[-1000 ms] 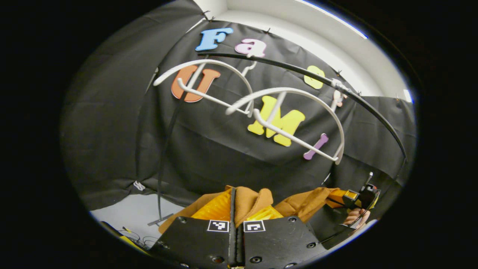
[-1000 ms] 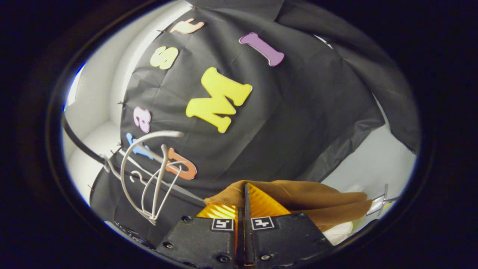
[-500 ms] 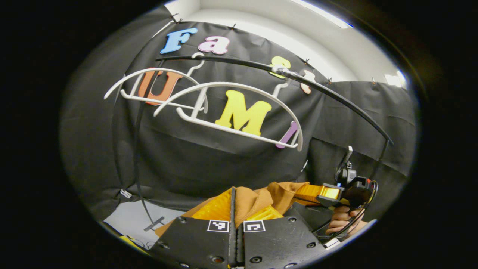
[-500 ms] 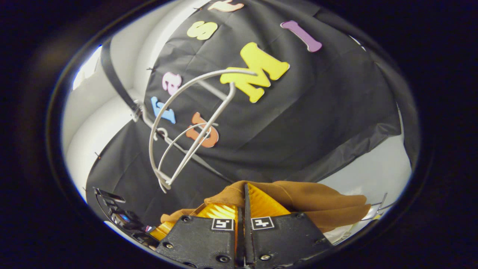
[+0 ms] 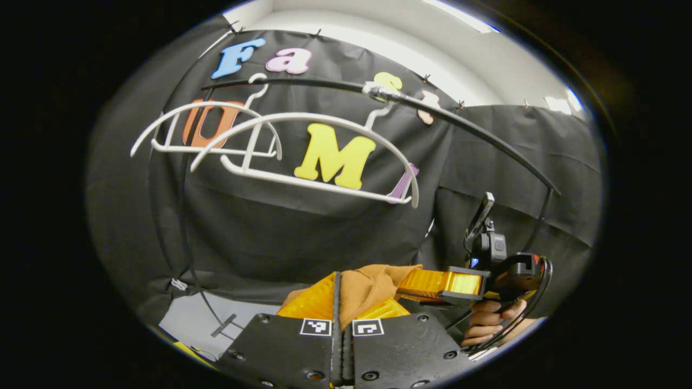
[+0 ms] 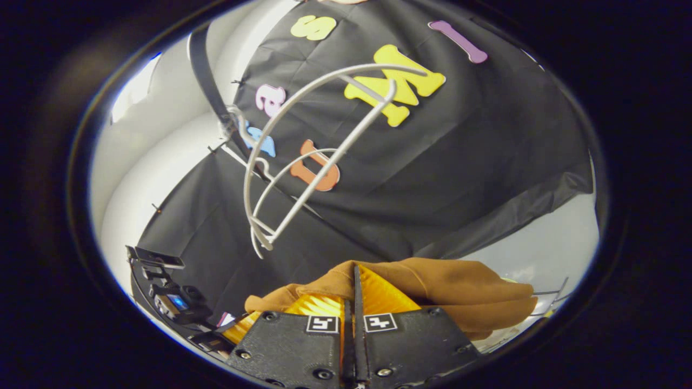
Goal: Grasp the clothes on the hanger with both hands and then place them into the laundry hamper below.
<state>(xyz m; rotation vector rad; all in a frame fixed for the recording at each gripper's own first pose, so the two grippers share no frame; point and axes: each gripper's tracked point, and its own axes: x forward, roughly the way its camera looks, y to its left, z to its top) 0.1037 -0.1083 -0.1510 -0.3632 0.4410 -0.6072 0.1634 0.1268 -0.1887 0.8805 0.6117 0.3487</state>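
Observation:
The brown garment (image 5: 373,278) is off the hangers and bunched between both grippers. My left gripper (image 5: 338,289) is shut on one fold of it. My right gripper (image 6: 355,286) is shut on another fold, and the brown garment (image 6: 454,281) trails off to its right. In the left gripper view the right gripper (image 5: 440,282) shows close on the right, held by a hand (image 5: 486,324), with cloth in its tip. Two bare white hangers (image 5: 303,148) hang from the black rail (image 5: 465,127) above. The right gripper view shows the hangers (image 6: 319,156) upper left.
The rack's upright and foot (image 5: 221,324) stand at the lower left on the pale floor (image 5: 189,319). The left gripper's body (image 6: 173,300) shows at the lower left of the right gripper view. A thin metal wire (image 6: 549,294) pokes up behind the cloth there.
The two grippers have come closer together and the garment between them has bunched up. Both views have swung, so the hangers now sit higher and further left in the left gripper view.

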